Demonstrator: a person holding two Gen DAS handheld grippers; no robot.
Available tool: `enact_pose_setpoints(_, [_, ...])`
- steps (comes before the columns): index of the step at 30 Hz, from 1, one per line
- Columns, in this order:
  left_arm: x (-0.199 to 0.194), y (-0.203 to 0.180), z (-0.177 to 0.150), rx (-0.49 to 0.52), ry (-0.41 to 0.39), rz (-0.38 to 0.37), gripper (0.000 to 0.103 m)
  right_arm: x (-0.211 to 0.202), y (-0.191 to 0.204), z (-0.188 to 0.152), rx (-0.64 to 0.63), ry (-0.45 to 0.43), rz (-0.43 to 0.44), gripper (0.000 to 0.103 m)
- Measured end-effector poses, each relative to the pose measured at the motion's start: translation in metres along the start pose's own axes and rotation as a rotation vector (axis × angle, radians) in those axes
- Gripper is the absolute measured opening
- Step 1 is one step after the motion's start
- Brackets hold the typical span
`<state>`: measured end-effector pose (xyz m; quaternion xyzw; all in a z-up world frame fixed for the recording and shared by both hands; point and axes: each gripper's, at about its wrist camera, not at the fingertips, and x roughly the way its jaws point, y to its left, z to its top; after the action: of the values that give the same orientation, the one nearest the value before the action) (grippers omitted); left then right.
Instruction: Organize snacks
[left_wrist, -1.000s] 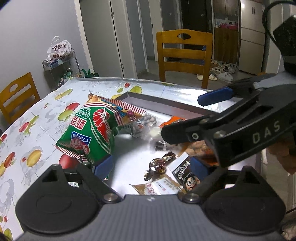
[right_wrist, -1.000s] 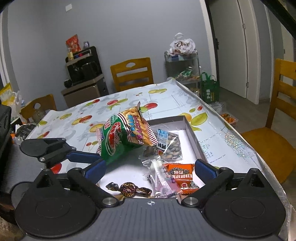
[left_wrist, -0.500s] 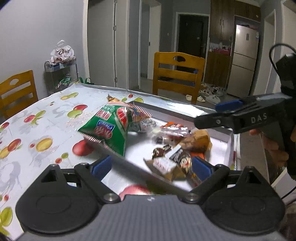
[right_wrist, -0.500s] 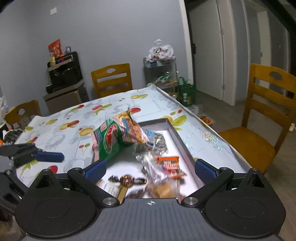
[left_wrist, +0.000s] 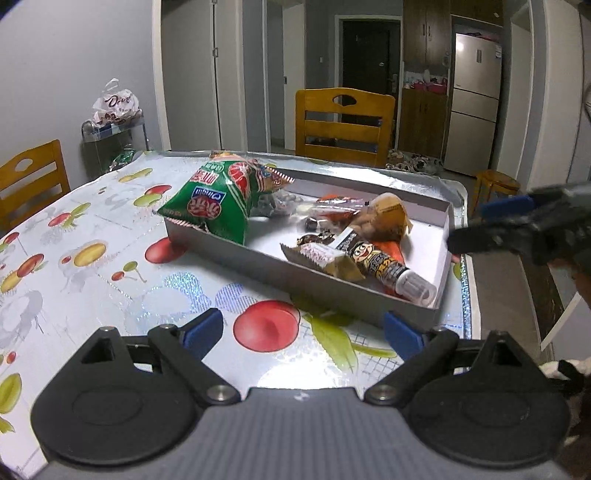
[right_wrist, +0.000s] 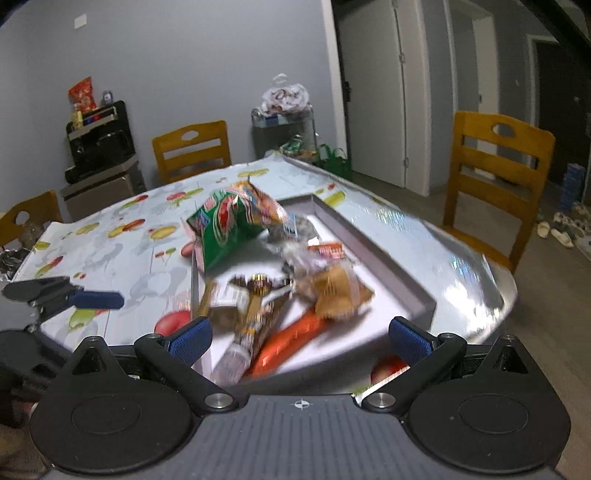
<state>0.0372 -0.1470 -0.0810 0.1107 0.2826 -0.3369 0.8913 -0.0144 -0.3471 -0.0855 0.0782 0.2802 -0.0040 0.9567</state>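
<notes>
Your left gripper is spread wide and empty above the fruit-print tablecloth, with the grey tray just beyond it at twelve o'clock. The green chip bag leans over the tray's rim at eleven o'clock; the cartoon-face stick snack, a tan wrapped pastry and small candies lie inside toward one o'clock. Your right gripper is also spread, empty, at the tray's near end in its blurred view.
</notes>
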Motion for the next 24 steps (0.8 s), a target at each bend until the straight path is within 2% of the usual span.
enact_pose_setpoints(5, [0.004, 0.000, -0.008, -0.030, 0.024, 0.056, 0.095, 0.001, 0.018, -0.025, -0.031, 0.035, -0.018, 0.103])
enact_pose_setpoints(9, [0.009, -0.005, -0.015, -0.033, 0.044, 0.059, 0.095, 0.009, 0.024, -0.036, 0.006, 0.084, -0.013, 0.103])
enact_pose_setpoints(14, [0.014, -0.016, -0.017, 0.025, 0.061, 0.080, 0.095, 0.017, 0.027, -0.041, 0.033, 0.117, -0.036, 0.103])
enact_pose_setpoints(24, [0.014, -0.016, -0.018, 0.023, 0.055, 0.081, 0.095, 0.020, 0.027, -0.042, 0.040, 0.130, -0.047, 0.103])
